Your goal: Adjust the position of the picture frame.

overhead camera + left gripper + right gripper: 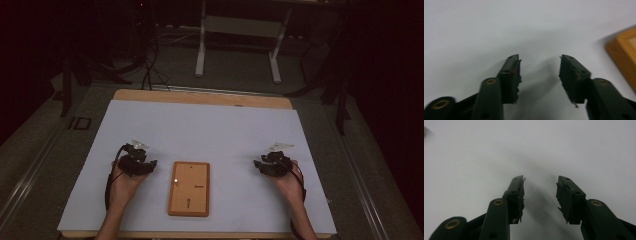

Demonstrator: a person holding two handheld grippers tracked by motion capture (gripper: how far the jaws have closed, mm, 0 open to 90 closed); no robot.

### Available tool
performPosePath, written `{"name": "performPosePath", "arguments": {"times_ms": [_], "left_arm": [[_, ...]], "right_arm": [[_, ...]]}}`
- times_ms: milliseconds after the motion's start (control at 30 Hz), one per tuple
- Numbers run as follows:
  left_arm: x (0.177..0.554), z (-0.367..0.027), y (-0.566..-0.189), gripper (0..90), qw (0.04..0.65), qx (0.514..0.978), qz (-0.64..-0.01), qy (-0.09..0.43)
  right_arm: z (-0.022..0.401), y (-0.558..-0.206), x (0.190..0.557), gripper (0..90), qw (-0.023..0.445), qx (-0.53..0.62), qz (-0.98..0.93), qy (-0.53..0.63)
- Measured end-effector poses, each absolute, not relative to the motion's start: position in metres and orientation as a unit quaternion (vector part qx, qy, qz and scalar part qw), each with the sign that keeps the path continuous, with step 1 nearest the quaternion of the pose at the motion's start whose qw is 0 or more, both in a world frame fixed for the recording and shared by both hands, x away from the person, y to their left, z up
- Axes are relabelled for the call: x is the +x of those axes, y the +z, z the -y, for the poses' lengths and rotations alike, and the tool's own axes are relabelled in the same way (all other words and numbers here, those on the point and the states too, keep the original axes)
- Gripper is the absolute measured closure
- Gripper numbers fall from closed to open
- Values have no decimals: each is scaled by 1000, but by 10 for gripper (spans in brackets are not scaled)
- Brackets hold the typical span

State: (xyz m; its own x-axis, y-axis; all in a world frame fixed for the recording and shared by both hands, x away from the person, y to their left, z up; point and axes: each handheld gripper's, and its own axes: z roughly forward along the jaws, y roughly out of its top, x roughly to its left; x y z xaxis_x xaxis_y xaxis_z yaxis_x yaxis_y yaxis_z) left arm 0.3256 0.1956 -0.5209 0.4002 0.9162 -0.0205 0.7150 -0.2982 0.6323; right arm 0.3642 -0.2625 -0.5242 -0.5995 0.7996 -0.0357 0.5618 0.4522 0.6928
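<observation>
Your left gripper (134, 161) and right gripper (272, 163) each rest over the white sheet covering the table (210, 127), jaws parted with nothing between them, as both gripper views confirm. The flat rectangular orange-brown wooden board (189, 188) lies between the two grippers, near the front edge of the table, apart from both. Judge the work as not yet begun: neither gripper touches the board, and every step with it remains ahead of you. The board carries a small bright spot, a short dark slot and a small dark mark on its face; the mark is too small to read as writing, and no brand or label is legible.
</observation>
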Motion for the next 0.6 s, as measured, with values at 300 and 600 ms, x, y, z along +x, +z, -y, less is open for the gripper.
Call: {"name": "performPosePath", "arguments": {"times_ms": [300,600], "left_arm": [[313,-189,-500,566,305,810,-476,153],[300,-179,-486,564,313,825,-451,137]], "right_arm": [[251,-517,357,659,194,378,-849,313],[255,-514,356,663,201,382,-848,308]]}}
